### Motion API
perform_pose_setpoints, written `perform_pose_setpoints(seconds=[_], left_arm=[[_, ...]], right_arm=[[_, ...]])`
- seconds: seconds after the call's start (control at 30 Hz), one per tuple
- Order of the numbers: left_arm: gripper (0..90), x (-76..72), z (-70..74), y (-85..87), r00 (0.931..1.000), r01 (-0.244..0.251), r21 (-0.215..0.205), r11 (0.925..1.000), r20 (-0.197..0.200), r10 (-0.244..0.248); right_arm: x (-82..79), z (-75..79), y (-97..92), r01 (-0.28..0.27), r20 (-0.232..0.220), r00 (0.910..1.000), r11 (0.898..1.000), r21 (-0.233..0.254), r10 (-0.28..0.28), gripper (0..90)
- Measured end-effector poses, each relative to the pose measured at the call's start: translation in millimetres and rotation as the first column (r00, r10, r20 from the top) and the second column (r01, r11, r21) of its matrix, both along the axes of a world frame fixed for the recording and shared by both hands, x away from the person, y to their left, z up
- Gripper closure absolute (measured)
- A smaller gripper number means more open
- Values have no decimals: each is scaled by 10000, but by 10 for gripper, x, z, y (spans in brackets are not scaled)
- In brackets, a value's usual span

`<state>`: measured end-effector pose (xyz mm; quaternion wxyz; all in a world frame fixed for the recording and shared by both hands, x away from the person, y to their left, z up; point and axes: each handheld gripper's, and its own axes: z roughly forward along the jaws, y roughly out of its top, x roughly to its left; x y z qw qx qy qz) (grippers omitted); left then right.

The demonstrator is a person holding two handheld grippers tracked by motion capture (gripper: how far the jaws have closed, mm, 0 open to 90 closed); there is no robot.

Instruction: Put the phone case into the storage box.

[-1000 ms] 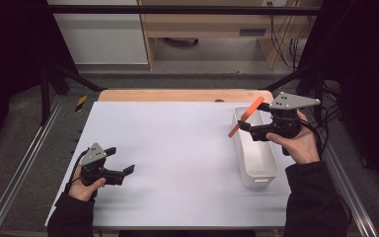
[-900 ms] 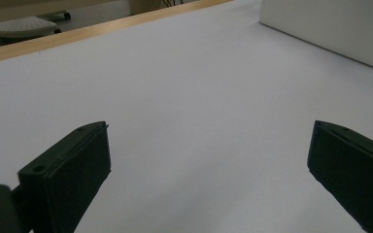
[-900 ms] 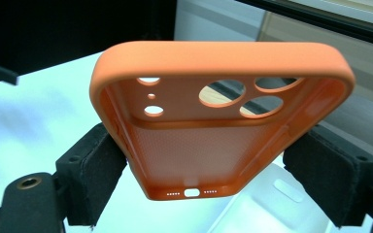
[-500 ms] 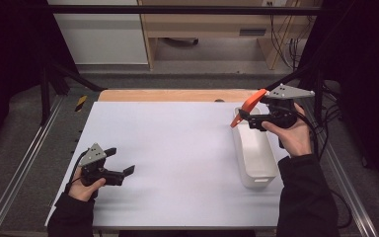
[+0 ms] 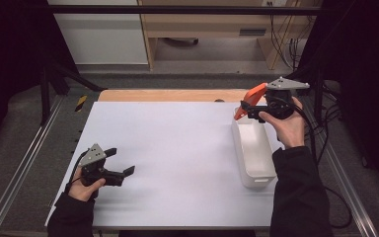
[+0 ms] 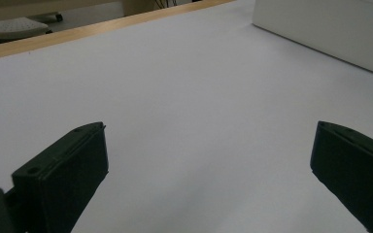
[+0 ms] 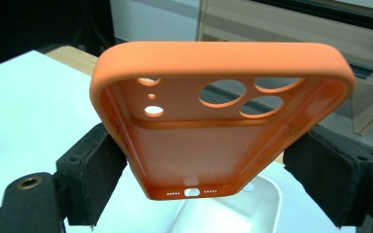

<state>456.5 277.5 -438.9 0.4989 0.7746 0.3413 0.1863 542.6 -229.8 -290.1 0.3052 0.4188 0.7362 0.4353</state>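
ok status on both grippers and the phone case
Right gripper shut on orange phone case, held above far end of white bin. Left gripper open, empty, low over table. Nothing in the way.

White tub cut off by the frame edge in left gripper view; small dark spot at the table's far edge, possibly a hole.

Orange phone case, empty, camera cutouts up, raised above white bin

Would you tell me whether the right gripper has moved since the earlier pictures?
Yes. The right gripper, holding the orange phone case, has moved toward the far end of the white bin.
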Motion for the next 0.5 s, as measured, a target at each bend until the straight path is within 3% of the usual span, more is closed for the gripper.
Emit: perform_pose_setpoints(seconds=[0.5], left_arm=[[0, 9, -25, -9, 10000, 41, 111, 9999, -35, -40]], right_arm=[[165, -148, -26, 929, -147, 9956, 9957, -31, -929, 160]])
